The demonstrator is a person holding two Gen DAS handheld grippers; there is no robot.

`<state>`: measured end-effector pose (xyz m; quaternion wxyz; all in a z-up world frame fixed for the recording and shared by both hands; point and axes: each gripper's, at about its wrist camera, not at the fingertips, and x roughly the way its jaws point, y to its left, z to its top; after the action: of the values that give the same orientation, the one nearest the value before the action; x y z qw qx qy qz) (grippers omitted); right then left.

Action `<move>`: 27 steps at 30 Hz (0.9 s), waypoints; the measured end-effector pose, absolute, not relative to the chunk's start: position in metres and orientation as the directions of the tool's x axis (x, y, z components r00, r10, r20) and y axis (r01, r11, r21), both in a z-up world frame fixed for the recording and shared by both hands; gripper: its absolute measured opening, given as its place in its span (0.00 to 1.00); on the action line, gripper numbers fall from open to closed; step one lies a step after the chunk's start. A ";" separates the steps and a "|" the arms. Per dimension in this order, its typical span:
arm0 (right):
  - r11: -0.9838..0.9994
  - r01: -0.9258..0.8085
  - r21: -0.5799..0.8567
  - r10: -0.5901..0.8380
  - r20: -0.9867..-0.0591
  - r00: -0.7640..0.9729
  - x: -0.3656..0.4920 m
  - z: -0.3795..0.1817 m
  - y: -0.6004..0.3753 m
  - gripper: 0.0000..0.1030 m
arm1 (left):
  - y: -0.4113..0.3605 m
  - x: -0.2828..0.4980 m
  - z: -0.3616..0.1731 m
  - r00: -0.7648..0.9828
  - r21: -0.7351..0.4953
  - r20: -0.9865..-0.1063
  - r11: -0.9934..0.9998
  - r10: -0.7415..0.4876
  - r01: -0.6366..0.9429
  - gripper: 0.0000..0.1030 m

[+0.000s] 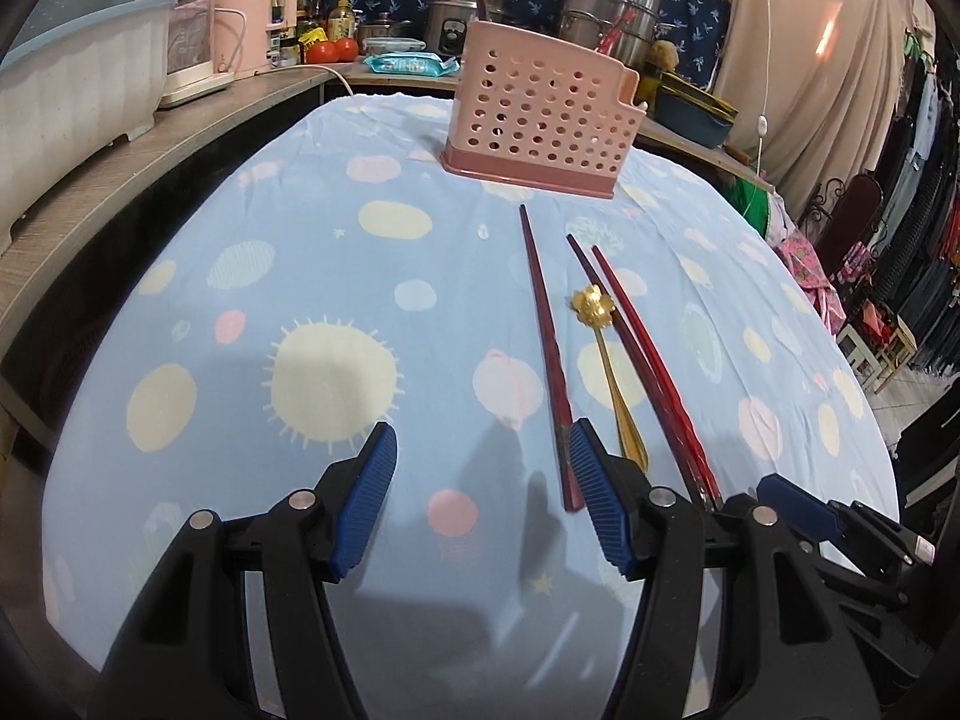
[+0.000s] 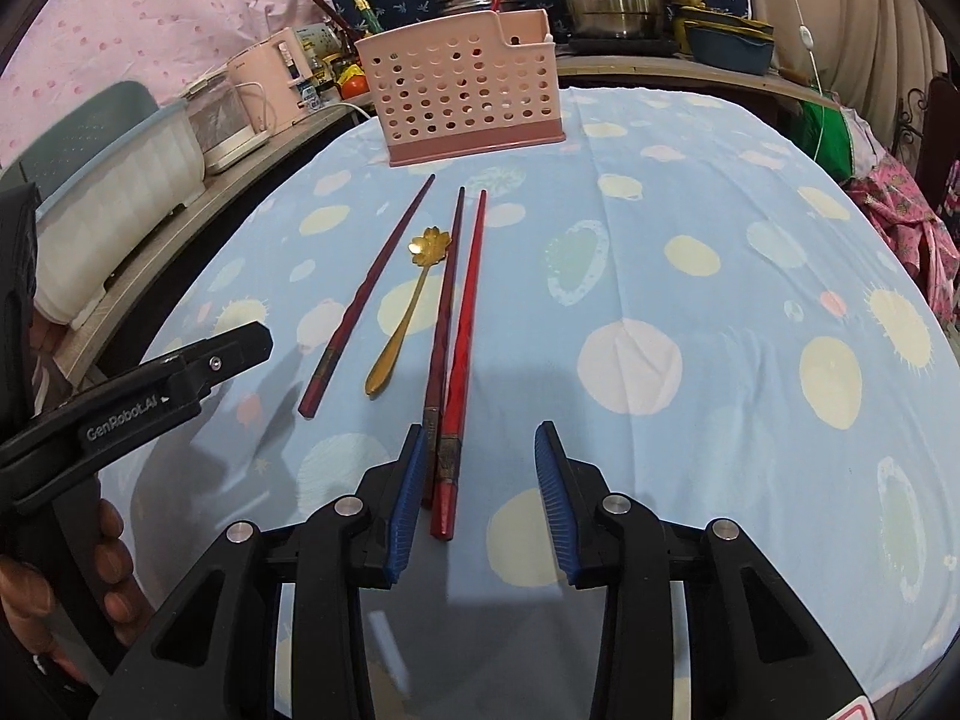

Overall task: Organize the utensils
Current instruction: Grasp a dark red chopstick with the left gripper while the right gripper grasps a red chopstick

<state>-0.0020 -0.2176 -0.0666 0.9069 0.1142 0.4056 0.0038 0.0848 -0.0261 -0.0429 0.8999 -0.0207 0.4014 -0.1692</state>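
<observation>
**Both grippers low over the cloth, jaws apart, nothing gripped**

The right gripper (image 2: 480, 498) is seen with its jaws partly apart. The thick ends of two chopsticks lie between them: the bright red chopstick (image 2: 465, 336) and a darker chopstick (image 2: 443, 324), which is against the left pad (image 2: 408, 510). The right pad is clear of both, so nothing is clenched.

The left gripper (image 1: 483, 495) is held released and empty, with only the blue spotted tablecloth (image 1: 252, 312) between its pads. Its right pad stands just beside the end of a third chopstick (image 1: 543, 330).

Open cloth is found at 3 o'clock of the right gripper and 9 o'clock of the left.

The chopsticks and the gold spoon (image 2: 402, 312) lie flat, long axes toward 12 o'clock, narrow tips and spoon bowl toward the pink holder (image 2: 462, 96), which stands upright near the far edge.
</observation>
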 end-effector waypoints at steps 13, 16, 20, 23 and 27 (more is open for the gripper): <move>0.974 0.074 0.213 0.111 -0.741 0.662 -0.003 -0.071 -0.214 0.24 | -0.036 0.078 -0.048 0.608 -0.158 -0.723 0.936 -0.327 0.316 0.55; 0.974 0.083 0.211 0.104 -0.743 0.661 -0.002 -0.072 -0.216 0.22 | -0.038 0.077 -0.048 0.607 -0.155 -0.724 0.935 -0.327 0.320 0.55; 0.972 0.097 0.215 0.101 -0.750 0.653 -0.001 -0.076 -0.218 0.16 | -0.039 0.077 -0.049 0.605 -0.153 -0.726 0.934 -0.327 0.322 0.55; 0.974 0.095 0.208 0.096 -0.750 0.655 0.000 -0.076 -0.217 0.16 | -0.040 0.077 -0.050 0.600 -0.156 -0.730 0.934 -0.328 0.320 0.55; 0.975 0.089 0.204 0.096 -0.748 0.657 0.000 -0.077 -0.216 0.13 | -0.043 0.077 -0.052 0.596 -0.155 -0.732 0.933 -0.330 0.326 0.55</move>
<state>0.0001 -0.2165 -0.0765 0.9034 0.1118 0.4140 0.0019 0.0767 -0.0426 -0.0518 0.8932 -0.0025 0.4104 -0.1836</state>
